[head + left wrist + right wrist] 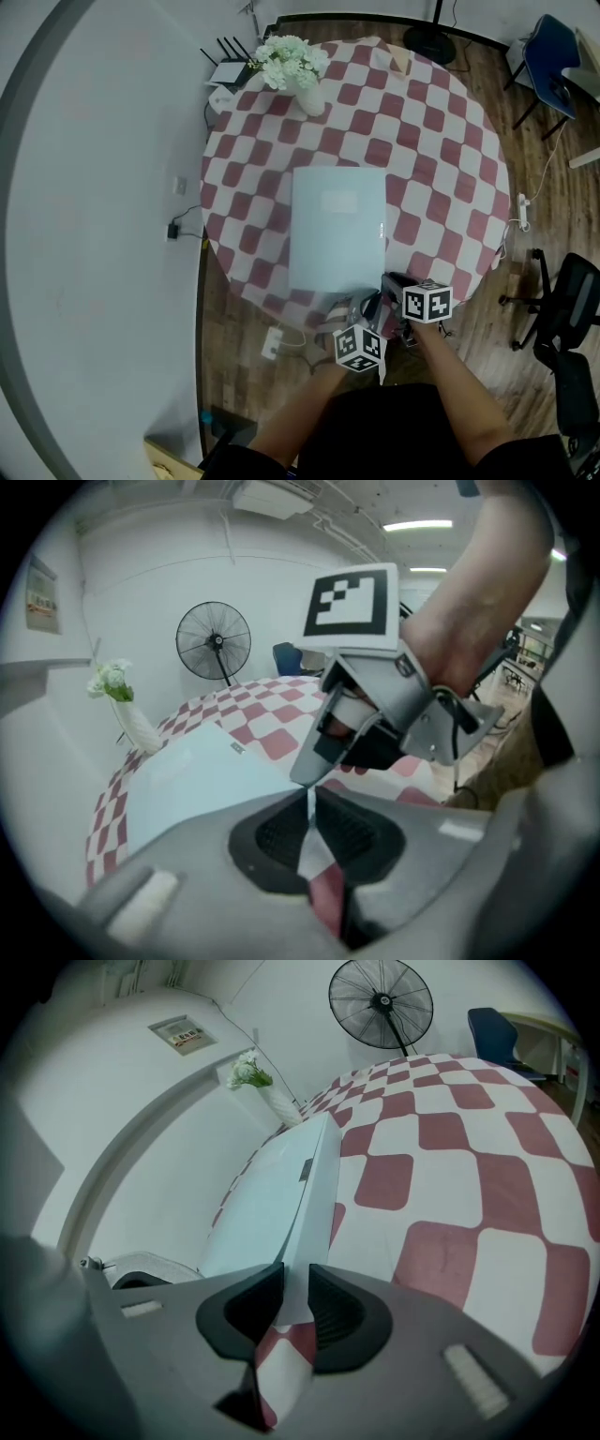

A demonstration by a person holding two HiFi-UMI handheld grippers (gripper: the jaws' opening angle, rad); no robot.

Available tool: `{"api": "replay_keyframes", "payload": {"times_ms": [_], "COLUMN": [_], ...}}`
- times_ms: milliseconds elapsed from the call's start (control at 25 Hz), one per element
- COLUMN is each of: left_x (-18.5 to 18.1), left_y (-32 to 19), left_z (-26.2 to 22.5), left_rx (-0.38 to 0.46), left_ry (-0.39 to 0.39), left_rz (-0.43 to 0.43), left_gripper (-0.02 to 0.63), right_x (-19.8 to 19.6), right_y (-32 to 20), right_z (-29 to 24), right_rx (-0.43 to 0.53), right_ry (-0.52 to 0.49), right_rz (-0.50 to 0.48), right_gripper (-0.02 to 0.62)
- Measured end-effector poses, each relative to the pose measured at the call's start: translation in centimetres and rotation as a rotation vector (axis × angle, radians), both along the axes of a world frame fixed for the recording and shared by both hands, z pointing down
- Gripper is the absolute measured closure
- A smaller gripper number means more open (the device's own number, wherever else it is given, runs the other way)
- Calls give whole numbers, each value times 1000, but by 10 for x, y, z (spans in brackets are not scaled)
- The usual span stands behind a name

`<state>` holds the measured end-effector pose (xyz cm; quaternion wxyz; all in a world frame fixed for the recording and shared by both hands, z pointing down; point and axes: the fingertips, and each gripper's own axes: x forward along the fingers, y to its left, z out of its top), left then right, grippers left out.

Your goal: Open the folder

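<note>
A pale blue folder (337, 230) lies closed on the round table (441, 159) with its red-and-white check cloth, its near edge close to the table's front rim. Both grippers are at that near edge. My left gripper (361, 307) is shut on the thin edge of the folder's cover (197, 780); the pads (281, 832) press a pale sheet between them. My right gripper (394, 283) sits just to the right, shut on the folder's near right corner (281, 1194), and also shows in the left gripper view as the right gripper (314, 775), close above the left jaws.
A vase of white flowers (295, 66) stands at the table's far left, a small tan object (401, 64) at its far edge. A standing fan (381, 1002) is beyond the table. A black office chair (567, 319) and a blue chair (548, 56) stand on the wood floor at the right.
</note>
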<state>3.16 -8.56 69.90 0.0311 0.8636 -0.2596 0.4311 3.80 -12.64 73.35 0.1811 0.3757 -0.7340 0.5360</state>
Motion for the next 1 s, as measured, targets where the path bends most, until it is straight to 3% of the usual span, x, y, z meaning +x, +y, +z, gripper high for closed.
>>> {"api": "replay_keyframes", "payload": {"times_ms": [600, 760, 1000], "left_x": [-20, -31, -58], "left_y": [-16, -15, -18], "left_z": [-59, -73, -113], "left_rx": [80, 72, 144], "left_ry": [83, 129, 204], "left_rz": [-73, -115, -187], "left_gripper": [604, 604, 603], "right_x": [-6, -11, -13], "right_y": [4, 8, 8], "right_z": [-4, -7, -7], "right_rx": [25, 49, 80], "right_ry": [87, 127, 192], "right_rz": [-11, -31, -55], "right_gripper": [512, 512, 512]}}
